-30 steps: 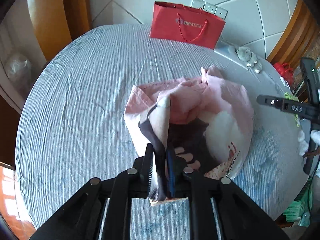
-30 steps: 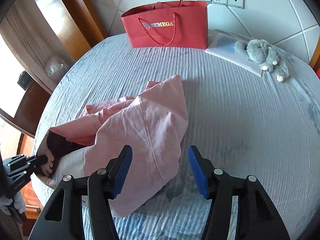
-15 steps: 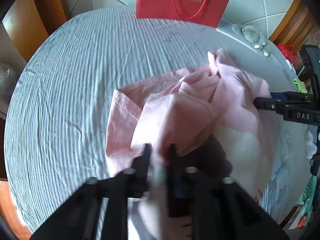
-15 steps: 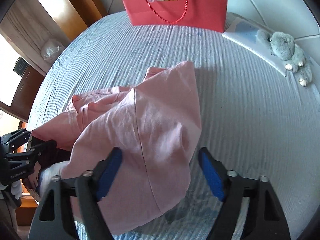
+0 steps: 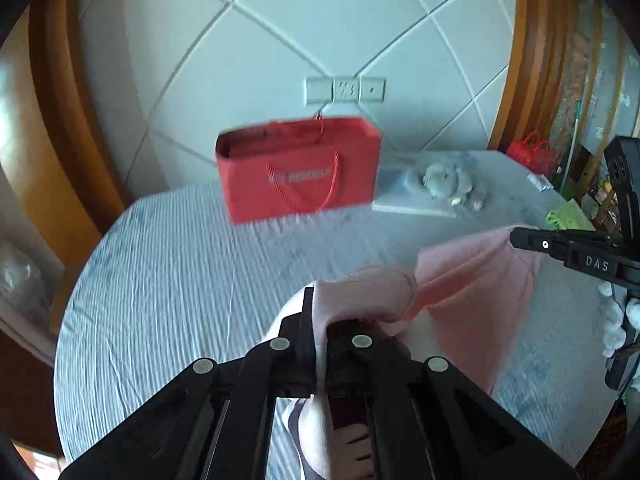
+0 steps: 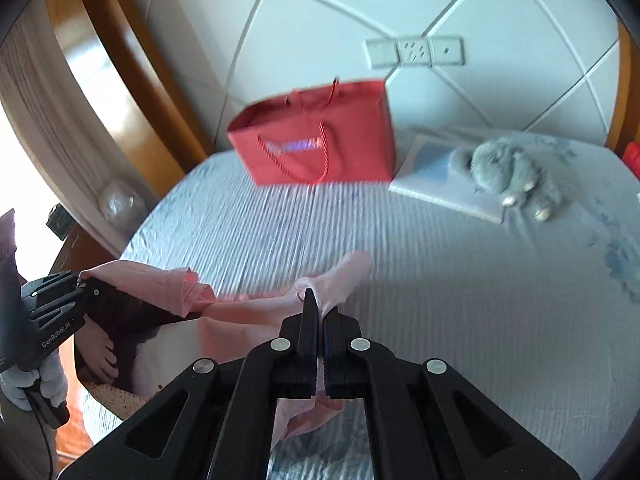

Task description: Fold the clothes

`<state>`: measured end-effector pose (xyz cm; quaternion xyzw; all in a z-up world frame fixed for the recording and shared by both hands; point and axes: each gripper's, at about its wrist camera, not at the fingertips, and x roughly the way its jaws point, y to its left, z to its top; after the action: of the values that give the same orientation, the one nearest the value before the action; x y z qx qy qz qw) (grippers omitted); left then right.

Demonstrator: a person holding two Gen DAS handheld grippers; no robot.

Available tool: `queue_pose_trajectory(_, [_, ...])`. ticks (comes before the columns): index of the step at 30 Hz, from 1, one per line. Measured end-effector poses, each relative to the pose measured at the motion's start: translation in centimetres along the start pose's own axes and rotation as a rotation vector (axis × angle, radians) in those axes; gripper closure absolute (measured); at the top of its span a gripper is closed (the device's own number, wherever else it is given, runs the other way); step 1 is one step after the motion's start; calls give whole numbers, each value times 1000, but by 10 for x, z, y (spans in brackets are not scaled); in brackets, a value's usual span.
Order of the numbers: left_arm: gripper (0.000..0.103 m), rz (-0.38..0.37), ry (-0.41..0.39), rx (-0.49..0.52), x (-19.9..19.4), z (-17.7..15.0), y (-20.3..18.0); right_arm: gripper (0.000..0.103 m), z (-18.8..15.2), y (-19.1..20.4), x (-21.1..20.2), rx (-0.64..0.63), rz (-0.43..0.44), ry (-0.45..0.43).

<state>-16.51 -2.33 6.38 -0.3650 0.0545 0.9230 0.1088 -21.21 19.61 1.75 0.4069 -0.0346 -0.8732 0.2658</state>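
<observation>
Our right hand-held gripper, gaping half a second ago, has now clamped onto the pink shirt; the left hand-held gripper still pinches its other edge, and we have lifted it above the bed, ready to spread for folding

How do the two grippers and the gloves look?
Both grippers are black linkages with silver rivets. The right gripper has blue pads and "DAS" on its side; the left gripper bears "GenRobot.AI". A white fuzzy glove and a black cable show below it.
</observation>
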Motion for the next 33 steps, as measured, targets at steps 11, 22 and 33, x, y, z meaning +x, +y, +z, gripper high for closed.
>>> queue_pose_trajectory(11, [100,-18,-217,-8,-40,63,14,102,35,37,-202,-102,-139,-420])
queue_pose_trajectory(22, [98,70,198,-120,39,-93,68,82,-90,100,-48,-123,91,147])
queue_pose_trajectory(33, [61,37,196,-133,2,-121,23,59,-142,47,-38,33,24,253])
